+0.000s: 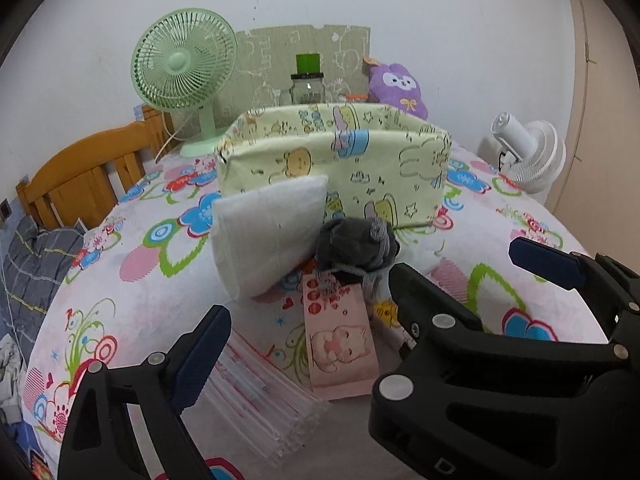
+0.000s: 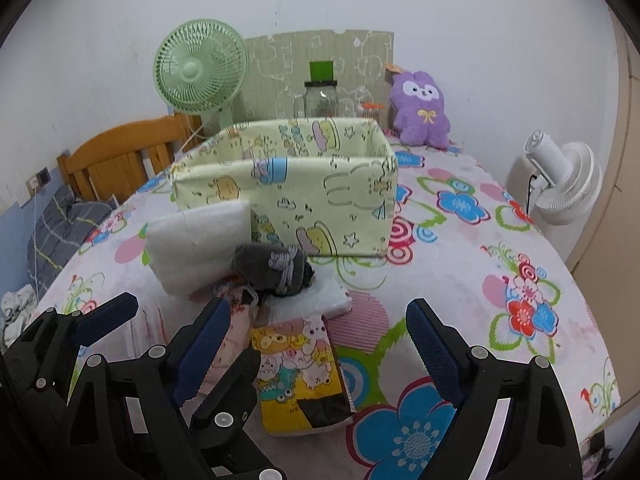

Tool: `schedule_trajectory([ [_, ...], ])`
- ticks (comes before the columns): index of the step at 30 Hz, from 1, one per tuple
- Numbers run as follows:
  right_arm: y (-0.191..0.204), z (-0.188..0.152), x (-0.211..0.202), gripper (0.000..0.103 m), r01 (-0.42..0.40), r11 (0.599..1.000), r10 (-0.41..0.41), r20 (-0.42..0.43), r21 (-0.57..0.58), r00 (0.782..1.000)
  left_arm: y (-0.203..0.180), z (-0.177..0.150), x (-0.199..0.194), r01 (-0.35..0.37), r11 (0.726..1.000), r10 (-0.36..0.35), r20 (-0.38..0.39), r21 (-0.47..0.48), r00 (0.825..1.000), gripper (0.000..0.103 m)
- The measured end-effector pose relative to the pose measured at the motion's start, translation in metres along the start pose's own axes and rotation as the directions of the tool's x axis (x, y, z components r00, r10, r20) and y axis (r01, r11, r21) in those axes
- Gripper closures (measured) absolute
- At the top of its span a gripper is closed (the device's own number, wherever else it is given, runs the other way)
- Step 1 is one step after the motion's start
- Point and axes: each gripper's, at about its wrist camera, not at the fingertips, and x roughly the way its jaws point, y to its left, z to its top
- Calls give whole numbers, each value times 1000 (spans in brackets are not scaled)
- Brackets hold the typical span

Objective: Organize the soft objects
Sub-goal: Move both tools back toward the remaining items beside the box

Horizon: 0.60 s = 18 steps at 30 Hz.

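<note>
A bed covered by a flower-print sheet (image 2: 460, 264) is seen from both wrist cameras. Toward its head stands an open fabric storage box (image 2: 288, 196), pale yellow with cartoon animals. Against the box's front wall a white padded cushion (image 2: 196, 248) is leaned, tilted. Just beside the cushion, a grey rolled sock bundle (image 2: 276, 270) tied with a grey cord rests on a flat white foam pad (image 2: 320, 300).

Nearer the foot edge, a yellow cartoon-print tissue pack (image 2: 300, 376) lies flat between the fingers of the right gripper (image 2: 320, 356), whose jaws are spread wide, no pad touching it. In the left wrist view, a pink tissue pack (image 1: 340, 340) with a kitten picture is seen between the spread fingers of the left gripper (image 1: 312, 308); the jaws are held apart and nothing is pinched. A stack of clear plastic-wrapped packs (image 1: 260, 400) lies just beside its left finger. The two grippers are set close side by side.

Behind the box, along the wall, a green desk fan (image 2: 200, 72), a glass jar (image 2: 320, 100) with a green block on its lid, a cardboard sheet (image 2: 360, 60) and a purple plush toy (image 2: 420, 108) are lined up. A white fan (image 2: 560, 188) stands off the right edge, a wooden headboard (image 2: 120, 156) and grey plaid bedding (image 2: 56, 236) off the left.
</note>
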Motion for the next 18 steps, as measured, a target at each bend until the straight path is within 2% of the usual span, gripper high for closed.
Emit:
schedule_trajectory([
  [11, 1, -7, 23, 17, -31, 999, 32, -89, 17, 996, 4, -8, 7, 7, 1000, -7, -39, 11, 999, 11],
  [18, 6, -7, 21, 17, -39, 999, 39, -86, 2, 996, 10, -9, 3, 5, 1000, -6, -42, -3, 999, 12],
])
